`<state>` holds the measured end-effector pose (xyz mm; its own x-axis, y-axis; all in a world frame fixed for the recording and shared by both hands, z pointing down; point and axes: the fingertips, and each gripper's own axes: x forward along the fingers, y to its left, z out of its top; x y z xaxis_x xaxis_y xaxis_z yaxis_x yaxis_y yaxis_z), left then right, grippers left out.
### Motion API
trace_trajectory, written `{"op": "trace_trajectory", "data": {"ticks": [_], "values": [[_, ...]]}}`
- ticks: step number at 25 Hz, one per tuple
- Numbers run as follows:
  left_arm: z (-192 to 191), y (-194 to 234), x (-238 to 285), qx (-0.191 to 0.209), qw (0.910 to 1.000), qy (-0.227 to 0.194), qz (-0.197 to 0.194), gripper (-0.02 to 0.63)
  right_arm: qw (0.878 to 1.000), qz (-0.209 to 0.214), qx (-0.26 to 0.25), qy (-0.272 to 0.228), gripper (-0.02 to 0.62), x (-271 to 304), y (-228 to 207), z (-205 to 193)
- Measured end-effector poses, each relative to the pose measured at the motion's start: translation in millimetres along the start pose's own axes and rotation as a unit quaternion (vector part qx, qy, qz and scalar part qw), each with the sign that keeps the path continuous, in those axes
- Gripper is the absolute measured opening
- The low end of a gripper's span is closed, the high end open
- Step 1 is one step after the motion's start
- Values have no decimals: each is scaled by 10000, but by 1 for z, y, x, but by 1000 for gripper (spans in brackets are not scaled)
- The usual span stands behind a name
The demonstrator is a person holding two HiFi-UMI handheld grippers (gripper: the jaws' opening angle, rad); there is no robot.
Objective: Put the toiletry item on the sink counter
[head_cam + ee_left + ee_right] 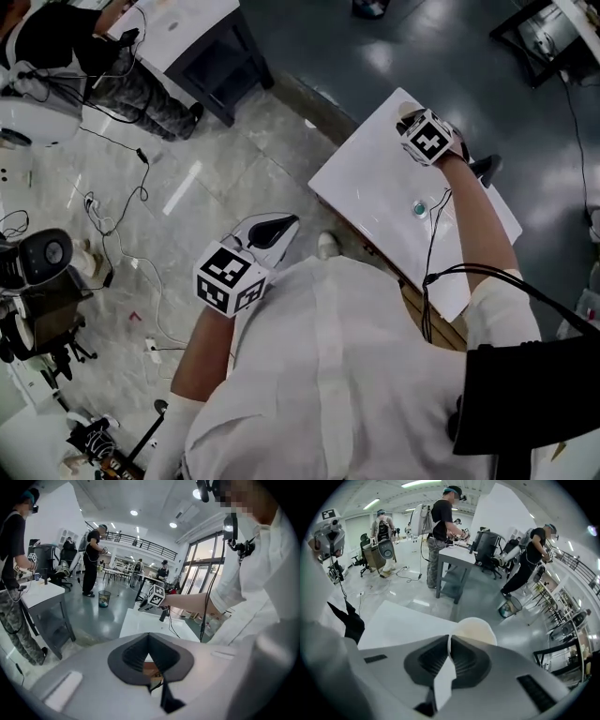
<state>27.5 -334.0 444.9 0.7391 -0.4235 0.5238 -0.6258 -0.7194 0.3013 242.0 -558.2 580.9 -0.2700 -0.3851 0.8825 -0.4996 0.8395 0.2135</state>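
**Right tongs (412,117) at the far corner of the tabletop (375,178); left tongs (281,225) empty**

Far left in the head view we log a bystander in camouflage trousers (141,94). The bystander stands beside a white-topped table (187,23), and cables (112,202) trail over the pale floor.

Next across, the left tongs (149,635) hang close to the wearer's white shirt (328,375). They are over the floor and well apart from the tabletop (140,625). In the left gripper view we see the jaws pressed together with nothing gripped between them.

Moving right, the tabletop is white and set at an angle to the floor tiles. Its drain (419,208) sits near the middle. The wearer's right forearm (478,220) stretches over it with a black cable running alongside.

At the far corner is the right tongs' marker cube (429,136). In the right gripper view the right tongs (449,638) are closed to a sliver. As far as we can judge, they are pinched on the near edge of the toiletry item (474,629), a round, cream-coloured thing. The item sits at the corner of the tabletop (403,620), with grey floor beyond it. In the head view we make out only a pale sliver of it (409,110) past the cube.
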Motion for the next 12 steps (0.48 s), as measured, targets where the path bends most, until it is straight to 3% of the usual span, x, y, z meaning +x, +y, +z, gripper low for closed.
{"op": "trace_trajectory", "data": {"ticks": [12], "values": [[-22, 25, -6, -433, 9981, -44, 446, 6, 9986, 168, -141, 482, 14, 49, -32, -16]]}}
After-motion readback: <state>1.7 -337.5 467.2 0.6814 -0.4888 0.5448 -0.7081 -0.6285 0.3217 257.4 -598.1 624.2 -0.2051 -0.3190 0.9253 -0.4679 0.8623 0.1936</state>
